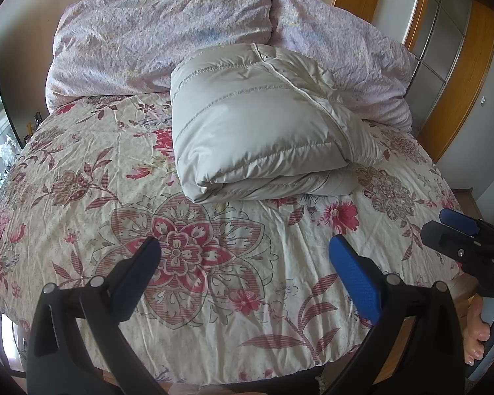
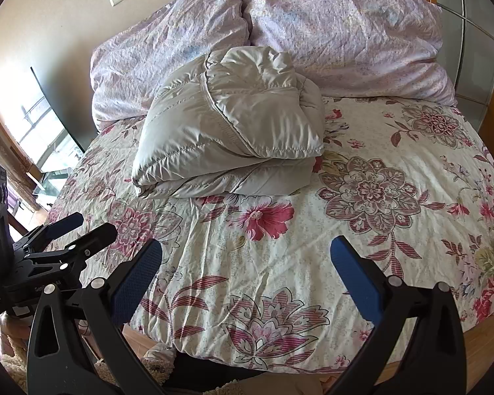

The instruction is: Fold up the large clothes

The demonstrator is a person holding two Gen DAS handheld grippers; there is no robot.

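Observation:
A grey-beige puffer jacket (image 1: pixel 263 125) lies folded into a thick bundle on the floral bed cover (image 1: pixel 187 256), toward the head of the bed. In the right wrist view the jacket (image 2: pixel 233 138) shows its folded layers stacked. My left gripper (image 1: pixel 247 253) hovers open over the foot of the bed, well short of the jacket and holding nothing. My right gripper (image 2: pixel 247 247) is likewise open and empty, near the bed's front edge. Each gripper shows in the other's view: the right gripper (image 1: pixel 436 222) at the right edge, the left gripper (image 2: pixel 92 223) at the left.
Two lilac pillows (image 2: pixel 329 33) lean against the wall behind the jacket. A window (image 2: pixel 46 135) is to the left, wooden-framed sliding doors (image 1: pixel 444 49) to the right. A person's bare foot (image 1: pixel 477 339) stands on the wooden floor by the bed corner.

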